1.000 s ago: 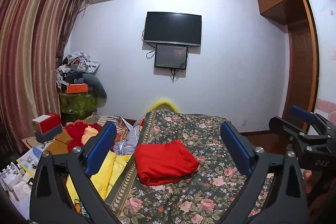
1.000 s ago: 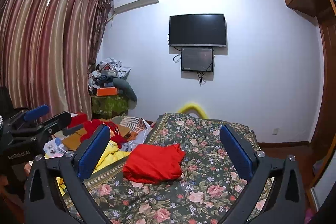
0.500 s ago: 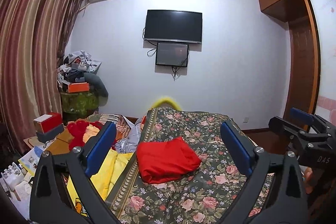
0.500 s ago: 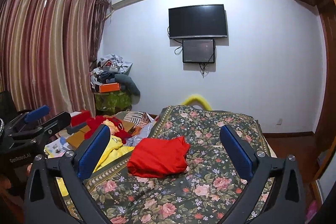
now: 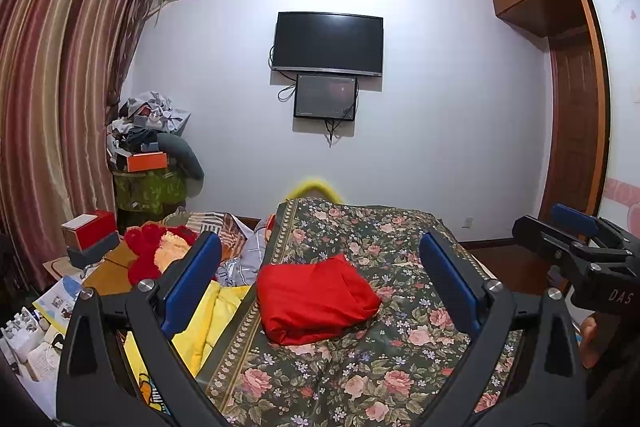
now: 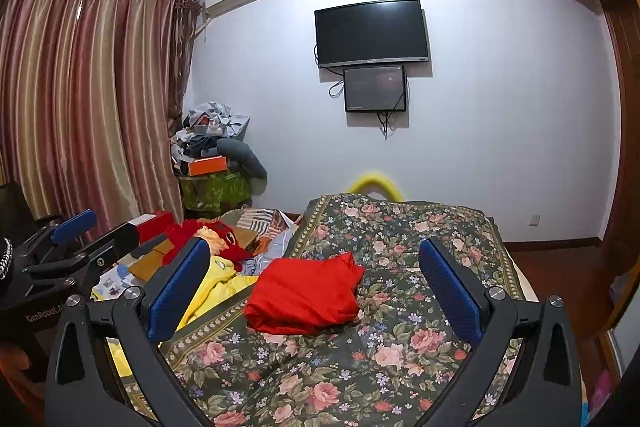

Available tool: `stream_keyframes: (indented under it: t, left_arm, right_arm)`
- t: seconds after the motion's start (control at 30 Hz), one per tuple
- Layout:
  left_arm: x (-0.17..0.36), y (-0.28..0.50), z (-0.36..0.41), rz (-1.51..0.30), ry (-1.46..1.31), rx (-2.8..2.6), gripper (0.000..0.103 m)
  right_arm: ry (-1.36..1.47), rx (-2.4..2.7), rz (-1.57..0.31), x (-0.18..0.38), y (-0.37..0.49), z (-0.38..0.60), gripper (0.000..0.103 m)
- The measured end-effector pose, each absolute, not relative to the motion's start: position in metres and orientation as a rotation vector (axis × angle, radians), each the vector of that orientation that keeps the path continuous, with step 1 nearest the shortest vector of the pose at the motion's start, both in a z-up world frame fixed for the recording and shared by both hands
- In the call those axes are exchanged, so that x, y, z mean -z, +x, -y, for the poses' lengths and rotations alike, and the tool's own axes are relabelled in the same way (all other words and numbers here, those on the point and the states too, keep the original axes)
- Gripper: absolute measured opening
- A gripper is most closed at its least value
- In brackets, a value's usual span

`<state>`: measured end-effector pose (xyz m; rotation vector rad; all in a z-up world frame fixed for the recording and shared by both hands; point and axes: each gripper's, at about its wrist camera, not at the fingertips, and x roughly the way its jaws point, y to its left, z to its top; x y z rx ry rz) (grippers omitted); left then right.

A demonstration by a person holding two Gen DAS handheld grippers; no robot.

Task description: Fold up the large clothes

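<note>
A red garment (image 5: 314, 297) lies folded into a compact bundle on the floral bedspread (image 5: 400, 339), left of the bed's middle; it also shows in the right wrist view (image 6: 306, 293). My left gripper (image 5: 320, 285) is open and empty, held above the bed short of the bundle. My right gripper (image 6: 312, 291) is open and empty too, held at a similar height. Each gripper shows at the edge of the other's view: the right gripper at the far right (image 5: 576, 247), the left gripper at the far left (image 6: 76, 247).
A yellow garment (image 5: 204, 319) and a red plush toy (image 5: 154, 247) lie among clutter left of the bed. A stack of boxes and clothes (image 5: 150, 151) stands by the curtain. A TV (image 5: 328, 43) hangs on the far wall. A wooden wardrobe (image 5: 568, 75) stands at right.
Both grippers have risen and tilted slightly, so the room has slid down a little in both views. The red bundle has not moved. Both grippers stay open.
</note>
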<state>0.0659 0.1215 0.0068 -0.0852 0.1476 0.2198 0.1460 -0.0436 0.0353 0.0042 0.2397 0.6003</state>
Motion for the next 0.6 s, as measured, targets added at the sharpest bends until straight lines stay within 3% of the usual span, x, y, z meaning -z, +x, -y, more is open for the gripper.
stream_keyframes:
  t: [0.6]
  left_arm:
    - [-0.0018,0.0684,-0.1235,-0.157,-0.100,-0.207,0.100]
  right_arm:
    - [0.016,-0.611,-0.267,-0.0336,0.1510,0.0449,0.103]
